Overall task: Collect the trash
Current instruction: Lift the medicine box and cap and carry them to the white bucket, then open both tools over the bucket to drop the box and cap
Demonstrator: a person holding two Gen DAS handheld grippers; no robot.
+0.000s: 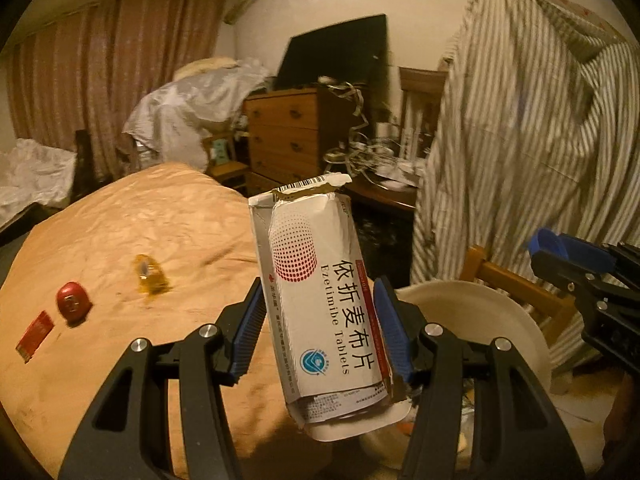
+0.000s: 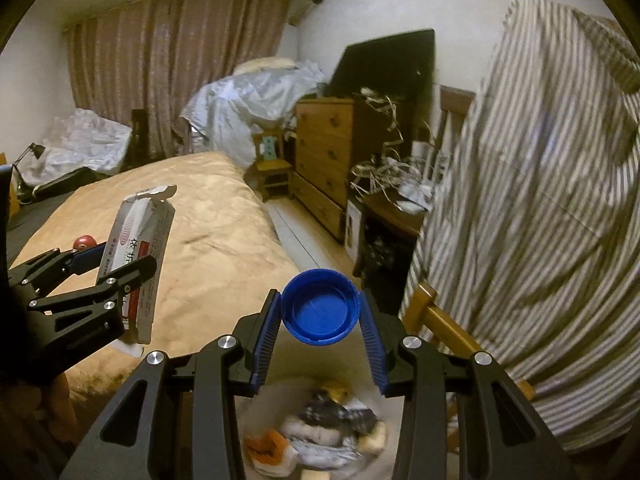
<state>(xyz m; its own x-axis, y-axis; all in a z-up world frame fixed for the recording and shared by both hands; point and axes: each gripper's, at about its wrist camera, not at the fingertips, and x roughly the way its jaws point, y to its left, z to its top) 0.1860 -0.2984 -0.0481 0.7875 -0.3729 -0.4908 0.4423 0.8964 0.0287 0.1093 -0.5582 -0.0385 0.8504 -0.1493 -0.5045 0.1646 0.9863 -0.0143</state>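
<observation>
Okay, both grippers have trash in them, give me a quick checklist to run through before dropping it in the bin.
1. Left gripper clamped on the tablet box: ok.
2. Right gripper clamped on the blue bottle cap: ok.
3. Cap above the bin: ok, the bin's contents show just below.
4. Box above the bin: not ok, the rim lies to its right.
5. Room left in the bin: cannot tell, blurred.
6. Bed cleared: not ok, three pieces remain.

The torn white medicine box point(image 1: 326, 300) reads "Ezetimibe Tablets" — beside large Chinese characters, 依折麦布片.
</observation>
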